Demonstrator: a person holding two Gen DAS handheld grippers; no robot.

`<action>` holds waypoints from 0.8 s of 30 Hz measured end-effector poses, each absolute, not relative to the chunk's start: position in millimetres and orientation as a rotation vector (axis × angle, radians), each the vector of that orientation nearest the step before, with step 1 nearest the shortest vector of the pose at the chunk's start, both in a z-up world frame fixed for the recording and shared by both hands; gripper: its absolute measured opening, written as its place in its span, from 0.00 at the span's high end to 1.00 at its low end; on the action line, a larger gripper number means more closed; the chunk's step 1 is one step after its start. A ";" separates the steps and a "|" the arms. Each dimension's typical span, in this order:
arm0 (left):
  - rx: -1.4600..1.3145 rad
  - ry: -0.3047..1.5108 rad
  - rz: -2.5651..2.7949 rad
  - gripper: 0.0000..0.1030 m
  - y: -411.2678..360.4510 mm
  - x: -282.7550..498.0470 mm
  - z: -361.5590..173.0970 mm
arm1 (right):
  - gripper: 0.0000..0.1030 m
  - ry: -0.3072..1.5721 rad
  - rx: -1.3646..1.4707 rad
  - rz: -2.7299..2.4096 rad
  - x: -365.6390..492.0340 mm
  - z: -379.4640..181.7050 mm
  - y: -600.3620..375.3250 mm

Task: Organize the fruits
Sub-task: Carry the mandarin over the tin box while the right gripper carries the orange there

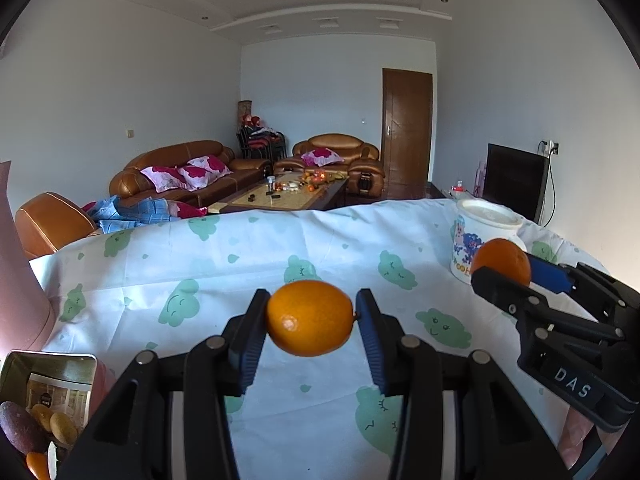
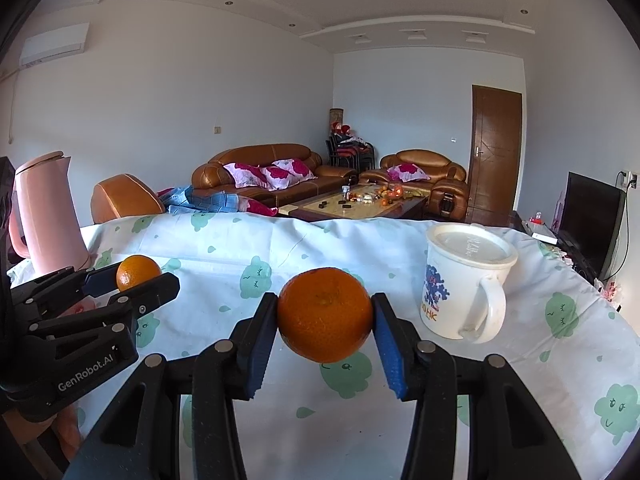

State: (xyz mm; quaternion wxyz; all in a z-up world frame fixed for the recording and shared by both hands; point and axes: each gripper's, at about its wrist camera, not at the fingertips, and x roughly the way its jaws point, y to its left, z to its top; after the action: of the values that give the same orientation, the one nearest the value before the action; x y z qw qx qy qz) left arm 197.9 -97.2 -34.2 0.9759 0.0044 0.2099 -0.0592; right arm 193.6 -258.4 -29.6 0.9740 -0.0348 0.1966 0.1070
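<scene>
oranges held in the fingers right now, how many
2. One orange is pinched in the left gripper, the other orange in the right gripper, both above the tablecloth. More fruit sits in the tin at lower left, partly cut off.

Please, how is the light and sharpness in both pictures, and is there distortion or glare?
Left wrist view: daylight, the orange in the left gripper is sharp with a small highlight; fisheye bends the ceiling and darkens the corners. Right wrist view: the orange in the right gripper is sharp and evenly lit; the walls curve, and the tablecloth looks slightly bluish.
</scene>
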 end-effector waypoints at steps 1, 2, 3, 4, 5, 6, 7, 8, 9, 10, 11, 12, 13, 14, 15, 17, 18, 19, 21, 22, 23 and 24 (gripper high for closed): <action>0.009 0.420 -0.118 0.56 -96.8 196.9 -34.1 | 0.53 0.393 -0.071 0.215 192.8 -29.3 -258.5; 0.009 0.418 -0.117 0.56 -96.6 196.0 -33.9 | 0.53 0.389 -0.072 0.213 192.2 -29.0 -258.3; 0.009 0.416 -0.117 0.56 -96.5 195.1 -33.7 | 0.53 0.385 -0.072 0.212 191.7 -28.7 -258.4; 0.008 0.414 -0.116 0.56 -96.2 194.3 -33.6 | 0.52 0.382 -0.072 0.212 191.0 -28.9 -258.5; 0.008 0.412 -0.113 0.56 -96.0 193.5 -33.6 | 0.53 0.379 -0.073 0.210 190.4 -28.7 -258.6; 0.006 0.410 -0.110 0.56 -95.9 193.4 -33.4 | 0.53 0.373 -0.073 0.208 189.3 -28.3 -258.8; 0.004 0.407 -0.109 0.56 -95.4 192.3 -33.2 | 0.53 0.367 -0.074 0.207 188.4 -27.9 -258.9; 0.001 0.402 -0.106 0.56 -94.6 191.1 -33.0 | 0.53 0.360 -0.074 0.206 187.2 -27.4 -258.8; -0.001 0.399 -0.103 0.56 -94.1 190.1 -32.8 | 0.53 0.352 -0.077 0.208 186.3 -27.3 -257.2; -0.002 0.397 -0.101 0.56 -93.6 189.3 -32.7 | 0.53 0.345 -0.079 0.208 184.9 -26.8 -256.5; -0.003 0.396 -0.101 0.56 -93.1 188.5 -32.4 | 0.53 0.337 -0.082 0.208 183.4 -26.3 -255.9; -0.003 0.394 -0.101 0.56 -92.8 187.6 -32.3 | 0.53 0.330 -0.084 0.210 181.7 -25.9 -255.2; -0.002 0.391 -0.098 0.56 -92.7 186.6 -32.3 | 0.53 0.327 -0.084 0.212 181.0 -25.6 -254.8; -0.001 0.389 -0.097 0.56 -92.7 185.3 -32.2 | 0.53 0.324 -0.084 0.213 180.3 -25.4 -254.6; 0.000 0.386 -0.096 0.56 -92.8 184.0 -32.0 | 0.53 0.320 -0.082 0.212 179.7 -24.8 -254.9; 0.001 0.380 -0.094 0.56 -92.4 182.0 -31.5 | 0.53 0.316 -0.078 0.211 178.7 -24.4 -255.6; 0.001 0.379 -0.095 0.56 -92.1 181.5 -31.4 | 0.53 0.316 -0.076 0.210 178.5 -24.1 -255.7; 0.000 0.377 -0.095 0.56 -91.7 180.4 -31.3 | 0.53 0.313 -0.075 0.209 178.2 -23.7 -256.0; -0.002 0.372 -0.091 0.56 -90.4 178.2 -31.1 | 0.52 0.306 -0.075 0.208 176.7 -23.2 -255.7; -0.002 0.372 -0.092 0.56 -90.3 177.9 -30.9 | 0.53 0.303 -0.077 0.209 175.1 -23.1 -255.7; -0.001 0.370 -0.092 0.56 -90.1 177.3 -30.8 | 0.53 0.301 -0.079 0.210 174.3 -23.0 -255.0; -0.001 0.368 -0.090 0.56 -89.6 176.8 -30.7 | 0.53 0.298 -0.080 0.212 173.0 -23.1 -254.3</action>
State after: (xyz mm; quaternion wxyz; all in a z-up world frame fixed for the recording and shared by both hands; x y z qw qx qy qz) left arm 176.8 -89.6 -30.7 0.9821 -0.0004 0.1831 -0.0448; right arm 173.0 -254.3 -23.1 0.9826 -0.0399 0.1480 0.1052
